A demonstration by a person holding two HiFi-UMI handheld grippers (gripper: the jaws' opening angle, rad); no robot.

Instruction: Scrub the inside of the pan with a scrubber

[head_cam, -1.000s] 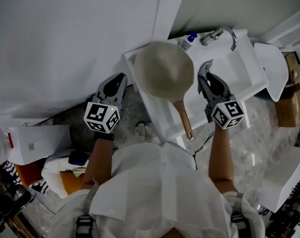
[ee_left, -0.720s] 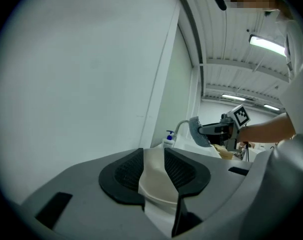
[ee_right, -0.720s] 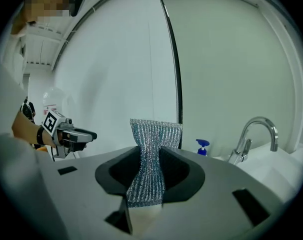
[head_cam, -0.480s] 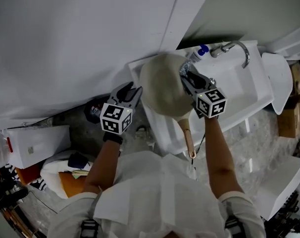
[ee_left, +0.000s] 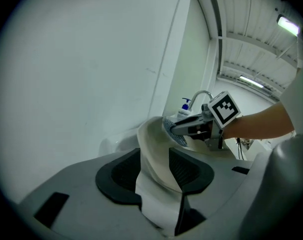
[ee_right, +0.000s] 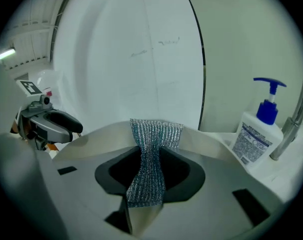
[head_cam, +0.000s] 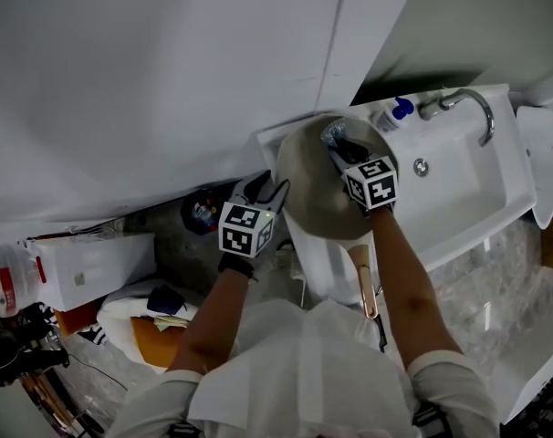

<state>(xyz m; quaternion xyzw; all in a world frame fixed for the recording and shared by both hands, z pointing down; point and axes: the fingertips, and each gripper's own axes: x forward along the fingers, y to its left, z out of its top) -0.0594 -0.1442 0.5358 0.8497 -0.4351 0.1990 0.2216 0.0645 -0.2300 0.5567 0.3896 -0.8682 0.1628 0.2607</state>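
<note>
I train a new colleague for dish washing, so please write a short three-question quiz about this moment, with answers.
1. True or false: the right gripper is shut on the silver mesh scrubber.
2. Where does the white soap bottle with the blue pump stand? A: inside the beige round pan. B: on the white sink, beside the tap. C: in the left gripper.
3. What stands between the left gripper's jaws?
Key: 1 true. 2 B. 3 the pan's rim; those jaws have just been opening.

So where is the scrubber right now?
In the head view, upper middle, the silvery mesh scrubber is pinched in the right gripper, over the cream pan at the left end of the white sink.
</note>
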